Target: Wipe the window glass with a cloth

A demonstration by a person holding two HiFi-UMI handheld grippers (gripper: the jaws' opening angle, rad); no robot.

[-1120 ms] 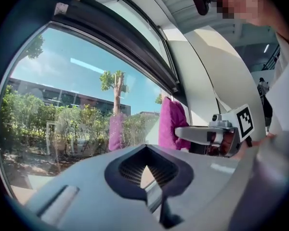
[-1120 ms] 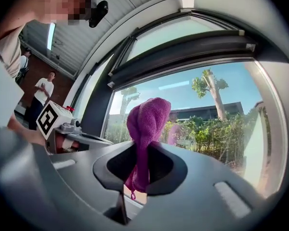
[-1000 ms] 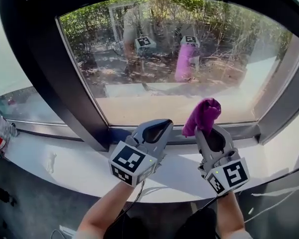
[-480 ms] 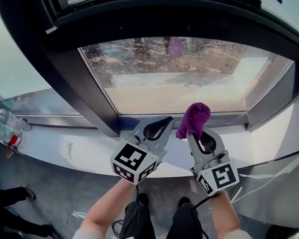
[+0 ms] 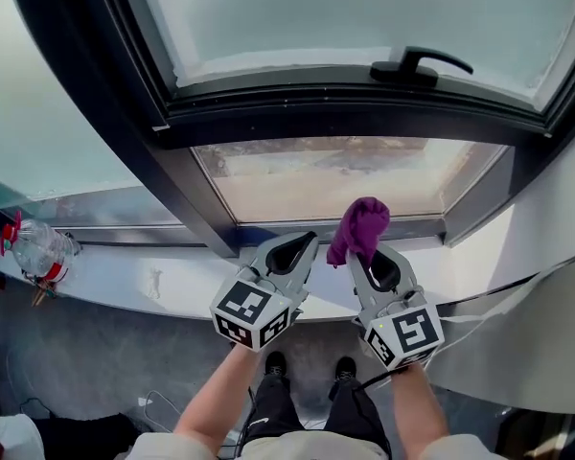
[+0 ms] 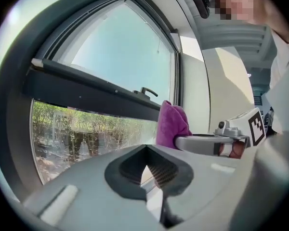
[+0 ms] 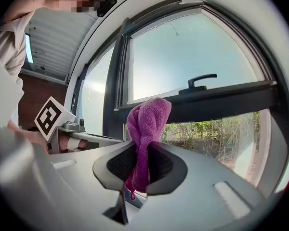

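A purple cloth (image 5: 358, 226) sticks up bunched from my right gripper (image 5: 362, 253), which is shut on it; the right gripper view shows the cloth (image 7: 145, 129) pinched between the jaws. My left gripper (image 5: 303, 247) is beside it, shut and empty, and from its own view the cloth (image 6: 170, 124) shows to the right. Both grippers hover over the white sill (image 5: 125, 276), short of the lower window glass (image 5: 345, 175). Above that pane a dark frame bar carries a black handle (image 5: 417, 63) under the upper glass (image 5: 364, 12).
A plastic bottle with a red cap (image 5: 40, 249) lies on the sill at far left. A dark slanted mullion (image 5: 125, 132) divides the left pane from the middle one. A white wall (image 5: 556, 247) closes in on the right. The person's feet (image 5: 307, 367) show below the sill.
The head view has tilted upward: the upper pane and its handle have come into view and the lower glass looks smaller. Both grippers keep their places near the sill, cloth still held.
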